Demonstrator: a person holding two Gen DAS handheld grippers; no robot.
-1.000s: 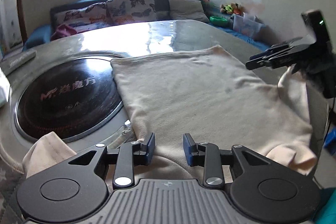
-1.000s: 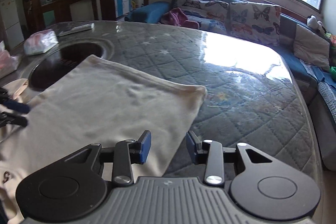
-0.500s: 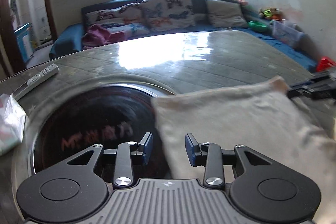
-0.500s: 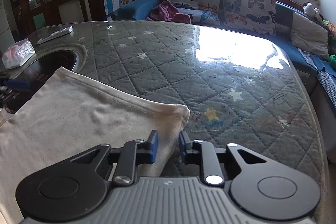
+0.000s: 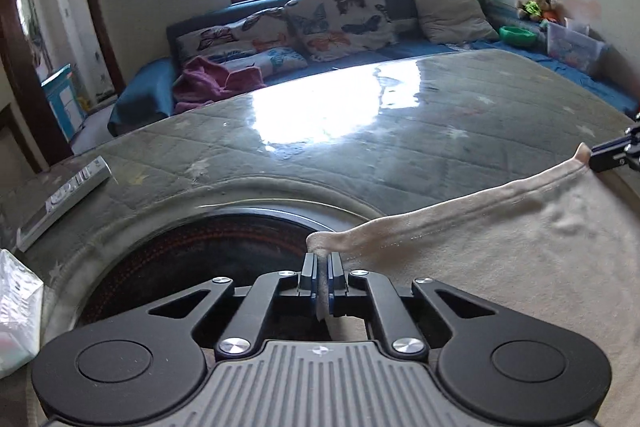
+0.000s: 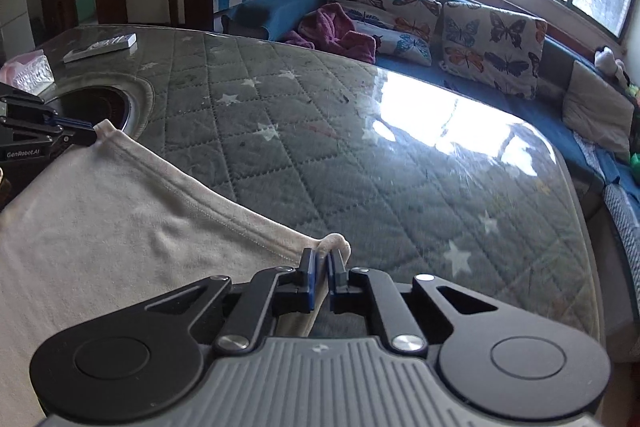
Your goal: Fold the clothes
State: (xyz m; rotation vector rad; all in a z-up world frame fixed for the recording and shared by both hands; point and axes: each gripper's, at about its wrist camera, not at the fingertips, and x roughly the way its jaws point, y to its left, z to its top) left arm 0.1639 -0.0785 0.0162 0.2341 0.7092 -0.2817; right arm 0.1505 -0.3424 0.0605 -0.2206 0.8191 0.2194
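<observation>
Both hand-held grippers have gone from spread apart to clenched since the earlier frames, each now pinching a far corner of the cream garment [image 5: 500,267]. Left hand-held gripper [image 5: 320,281] grasps the corner over the dark round inset [image 5: 192,251] in the surface [image 5: 360,147]; right hand-held gripper [image 6: 320,281] grasps the other hem corner.

Risks: only a small tab of cloth pokes past each pair of jaws, so a fast pull could slip a corner out. The hem between the two sags a little; uneven lifting would skew the fold. Dragging low could bunch the cloth or snag it on the inset's rim.

Garment lies flat on the surface, its body spreading back toward the person, hem edge running straight between the two grippers, corners at their tips.
</observation>
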